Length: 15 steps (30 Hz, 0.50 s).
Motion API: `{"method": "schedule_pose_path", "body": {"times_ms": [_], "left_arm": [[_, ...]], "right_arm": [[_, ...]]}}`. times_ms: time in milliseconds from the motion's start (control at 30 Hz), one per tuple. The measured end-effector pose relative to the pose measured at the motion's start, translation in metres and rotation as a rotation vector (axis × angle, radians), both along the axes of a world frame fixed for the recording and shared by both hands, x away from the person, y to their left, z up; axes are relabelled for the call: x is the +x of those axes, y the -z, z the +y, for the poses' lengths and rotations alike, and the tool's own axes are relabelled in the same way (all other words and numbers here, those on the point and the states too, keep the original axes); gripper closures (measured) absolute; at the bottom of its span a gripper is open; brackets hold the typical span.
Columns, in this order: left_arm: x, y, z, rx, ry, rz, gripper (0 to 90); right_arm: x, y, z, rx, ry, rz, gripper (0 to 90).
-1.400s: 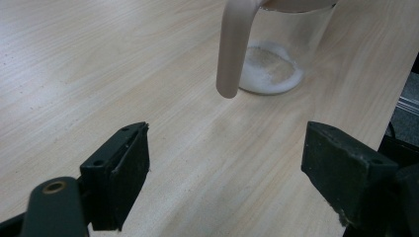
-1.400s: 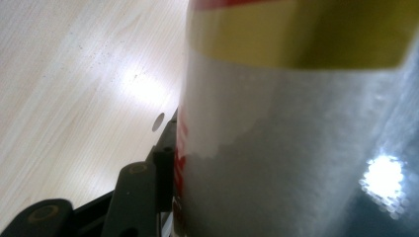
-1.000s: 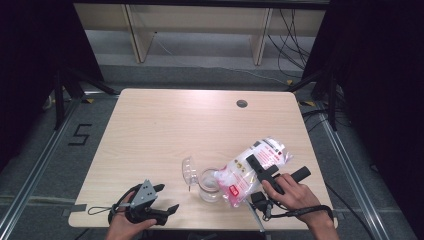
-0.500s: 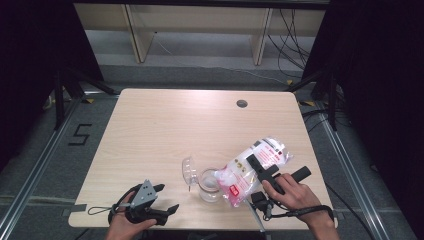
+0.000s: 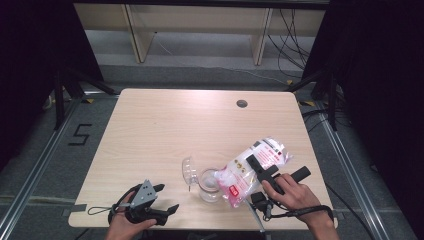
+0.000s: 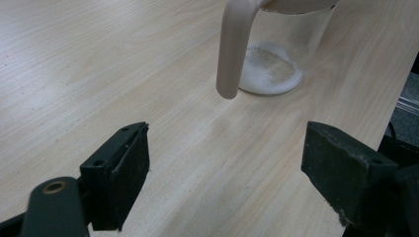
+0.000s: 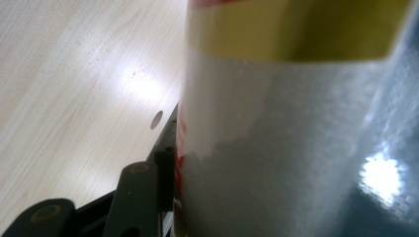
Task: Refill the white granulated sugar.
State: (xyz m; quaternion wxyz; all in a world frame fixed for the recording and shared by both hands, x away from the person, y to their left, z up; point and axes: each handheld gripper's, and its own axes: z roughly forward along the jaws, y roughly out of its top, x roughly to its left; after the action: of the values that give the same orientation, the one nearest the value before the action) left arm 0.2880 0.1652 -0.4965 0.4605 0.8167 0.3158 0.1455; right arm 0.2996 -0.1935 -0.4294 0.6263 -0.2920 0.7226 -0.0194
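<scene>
A clear glass jug (image 5: 209,185) stands near the table's front edge, with a curved handle (image 5: 189,171) on its left side. White granules lie on its bottom (image 6: 271,74), behind the handle (image 6: 231,49). A clear bag of white granules (image 5: 250,170) with red and yellow print lies tilted, its lower end over the jug's mouth. My right gripper (image 5: 277,166) is shut on the bag's upper part; the bag (image 7: 296,128) is close to the camera there, beside one black finger (image 7: 141,195). My left gripper (image 5: 165,200) rests open at the front left, its jaws (image 6: 222,182) wide apart with bare table between them.
The light wooden table (image 5: 175,125) has a round cable hole (image 5: 242,103) at the back right. Its front edge runs just below both hands. Shelving and cables lie on the floor beyond the far edge.
</scene>
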Motion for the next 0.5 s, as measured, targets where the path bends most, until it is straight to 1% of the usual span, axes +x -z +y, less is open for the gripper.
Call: {"method": "schedule_pose_path", "body": {"times_ms": [33, 100, 133, 233, 267, 300, 333, 433, 467, 500], "left_arm": [[0.0, 0.0, 0.0, 0.0, 0.0, 0.0, 18.3], [0.0003, -0.0003, 0.0007, 0.007, 0.001, -0.001, 18.3], [0.0002, 0.0, 0.0, -0.003, -0.002, 0.0, 18.3], [0.0, 0.0003, -0.0002, 0.0, -0.001, 0.0, 18.3], [0.0004, 0.0001, 0.0001, 0.005, 0.005, -0.006, 18.3], [0.0016, -0.0004, 0.0009, 0.017, 0.018, -0.021, 18.3], [0.0, 0.0002, -0.0001, 0.0, -0.001, 0.001, 18.3], [0.0001, 0.0006, -0.0004, -0.007, -0.003, 0.002, 18.3], [0.0006, 0.0005, -0.0001, -0.005, -0.001, -0.003, 18.3], [0.0022, -0.0003, 0.0019, 0.019, 0.013, -0.019, 18.3]], "right_arm": [[0.0, 0.0003, -0.0003, 0.0, -0.001, -0.004, 53.9], [-0.0002, -0.0006, 0.0002, -0.019, 0.0, -0.009, 54.0], [-0.0011, 0.0002, -0.0008, -0.001, 0.011, -0.01, 54.0], [-0.0013, 0.0, -0.0006, 0.001, 0.008, -0.008, 54.1], [-0.0009, -0.0003, -0.0002, -0.01, 0.009, -0.007, 54.1], [-0.0008, -0.0004, -0.0003, -0.013, 0.005, -0.009, 54.2], [-0.0008, 0.0, -0.0005, -0.012, 0.004, -0.009, 54.2], [-0.0006, 0.0005, -0.0009, -0.005, 0.0, -0.01, 54.3], [-0.0005, 0.0006, -0.0011, -0.004, 0.001, -0.011, 54.3], [-0.0005, 0.0005, -0.0012, -0.004, 0.001, -0.012, 54.4]]}}
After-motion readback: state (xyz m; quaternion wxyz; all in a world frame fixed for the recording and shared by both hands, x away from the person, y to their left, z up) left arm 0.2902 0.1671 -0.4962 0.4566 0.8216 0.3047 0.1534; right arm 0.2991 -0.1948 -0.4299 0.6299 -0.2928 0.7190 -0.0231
